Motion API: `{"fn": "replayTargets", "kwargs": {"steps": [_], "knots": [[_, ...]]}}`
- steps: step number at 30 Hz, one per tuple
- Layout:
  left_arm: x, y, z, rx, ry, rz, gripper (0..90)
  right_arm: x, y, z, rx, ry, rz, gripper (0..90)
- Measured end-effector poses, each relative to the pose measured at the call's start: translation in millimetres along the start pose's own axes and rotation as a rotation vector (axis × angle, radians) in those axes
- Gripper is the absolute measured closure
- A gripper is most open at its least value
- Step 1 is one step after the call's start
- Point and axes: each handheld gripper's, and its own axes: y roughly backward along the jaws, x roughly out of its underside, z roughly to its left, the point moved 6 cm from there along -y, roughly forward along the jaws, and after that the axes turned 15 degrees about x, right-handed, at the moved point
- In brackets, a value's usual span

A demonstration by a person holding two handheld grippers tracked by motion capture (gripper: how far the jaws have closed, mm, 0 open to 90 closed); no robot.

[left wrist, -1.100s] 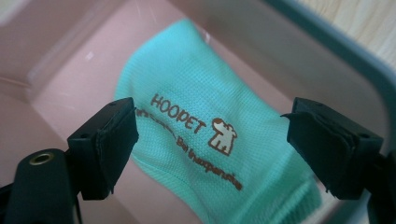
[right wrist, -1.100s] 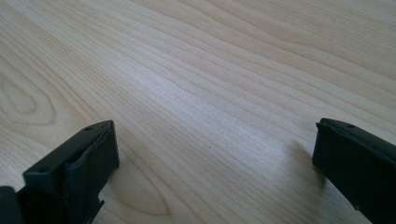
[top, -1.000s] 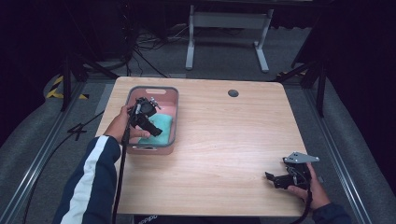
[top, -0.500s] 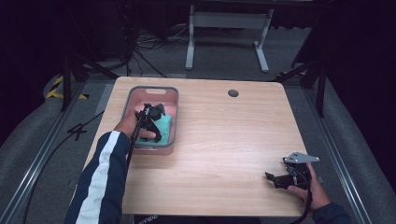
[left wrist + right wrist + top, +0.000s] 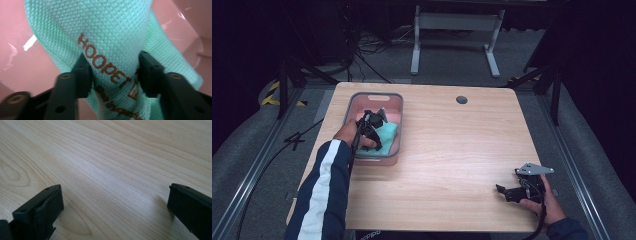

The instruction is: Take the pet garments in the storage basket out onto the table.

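Observation:
A teal waffle-weave cloth [image 5: 390,134] with brown lettering lies in a pink bin with a grey rim [image 5: 374,95] at the table's left. My left gripper [image 5: 375,141] reaches down into the bin, and its two black jaws pinch a bunched fold of the cloth [image 5: 107,37] between them [image 5: 113,72]. Near the table's front right corner, my right gripper [image 5: 507,192] rests low over bare wood. Its jaws stand wide apart with nothing between them [image 5: 115,200].
The light wooden table [image 5: 452,150] has a small dark round cap [image 5: 461,100] near its far edge. A black cable trails from the left gripper off the table's left side. Dark floor, rails and a metal stand surround the table.
My left gripper has dipped deeper into the bin, toward its near right part, onto the cloth. The right gripper has stayed still.

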Motion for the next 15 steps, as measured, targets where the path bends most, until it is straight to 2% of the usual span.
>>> {"fn": "replayTargets", "kwargs": {"steps": [3, 5, 8, 10, 14, 15], "knots": [[0.7, 1.0, -1.7, 0.002, -0.009, 0.006, 65.1, 0.0, 0.0, 0.2, 0.000, -0.001, 0.001, 0.7], [0.4, 1.6, -2.3, -0.015, -0.016, 0.009, 68.2, 0.0, 0.0, 0.1, -0.001, -0.001, 0.001, 0.7], [-0.3, 3.7, -2.4, -0.062, -0.019, -0.001, 70.3, 0.0, 0.1, 0.1, 0.000, -0.001, 0.001, 0.7], [-0.3, 4.4, -2.5, -0.065, -0.017, -0.013, 70.9, 0.2, 0.2, -0.1, 0.000, 0.002, 0.000, 0.7], [1.7, 12.7, 0.7, -0.097, -0.002, -0.072, 71.0, 0.3, 0.3, 0.0, -0.001, 0.003, 0.000, 0.7], [1.7, 12.7, 0.7, -0.097, -0.002, -0.072, 71.2, 0.3, 0.3, 0.0, -0.001, 0.003, 0.000, 0.7]]}}
